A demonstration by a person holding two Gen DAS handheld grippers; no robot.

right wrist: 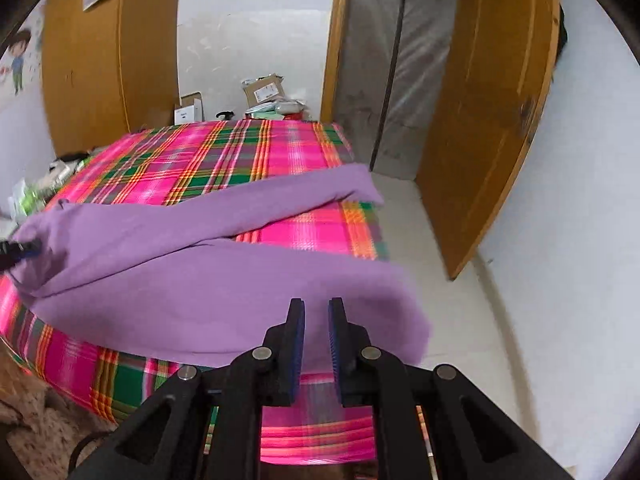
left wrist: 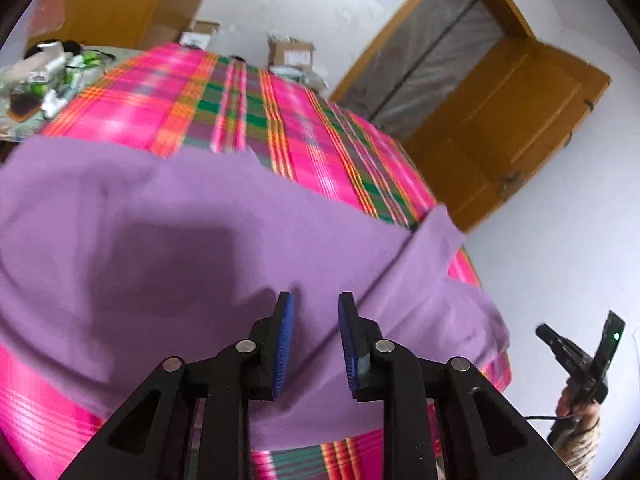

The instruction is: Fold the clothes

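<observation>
Over on the bed with the pink plaid cover [right wrist: 256, 152], the purple garment [right wrist: 192, 280] is lying spread out across the near half, with one long strip of it running off diagonally toward the far right corner and its near right edge hanging a bit over the side of the mattress. So it's on the folding surface, but what shows is a loose, sprawly shape and not a tidy folded stack, with a diagonal crease line visible in the left wrist view. I honestly can't tell which garment it is, or whether that long strip is a sleeve that's been brought over or just how it landed, so this could be a half-made fold or a layout waiting to be squared up. Left gripper [left wrist: 316, 300] sits over the cloth with its blue pads [left wrist: 285, 344] clearly apart and nothing between them, just hovering, not pinching any fabric. Right gripper [right wrist: 316, 308] has a narrower gap but is also slack, with purple cloth beyond the tips and none caught in it. Cardboard boxes [right wrist: 264, 90] sit against the far wall by the wooden door [right wrist: 488, 128].
</observation>
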